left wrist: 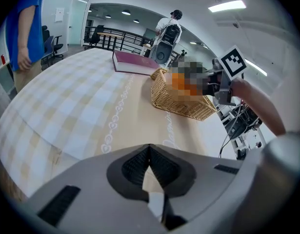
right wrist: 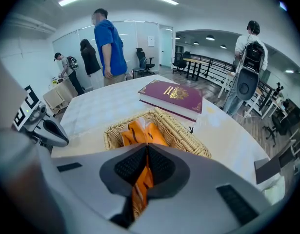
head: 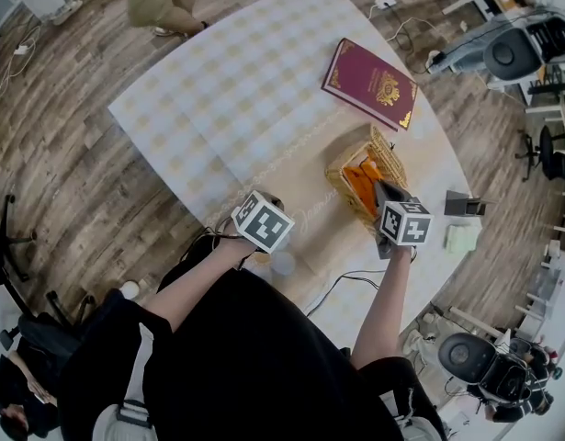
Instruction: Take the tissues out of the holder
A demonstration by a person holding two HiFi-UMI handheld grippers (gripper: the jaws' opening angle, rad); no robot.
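A maroon book [head: 370, 84] with gold ornament lies flat on the tabletop [head: 218, 81], which wears a pale checked cloth. A dark cable [head: 337, 281] trails over the near edge. All round is wooden floor [head: 52, 154], with an office chair [head: 510, 55] off to one side. A person in a blue shirt [right wrist: 110, 42] stands by the far edge; another, wearing a backpack [right wrist: 250, 52], stands well apart.

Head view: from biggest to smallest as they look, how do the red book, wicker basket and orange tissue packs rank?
1. The red book and wicker basket look about alike; the right gripper hides part of the basket.
2. The orange tissue packs are clearly smallest.
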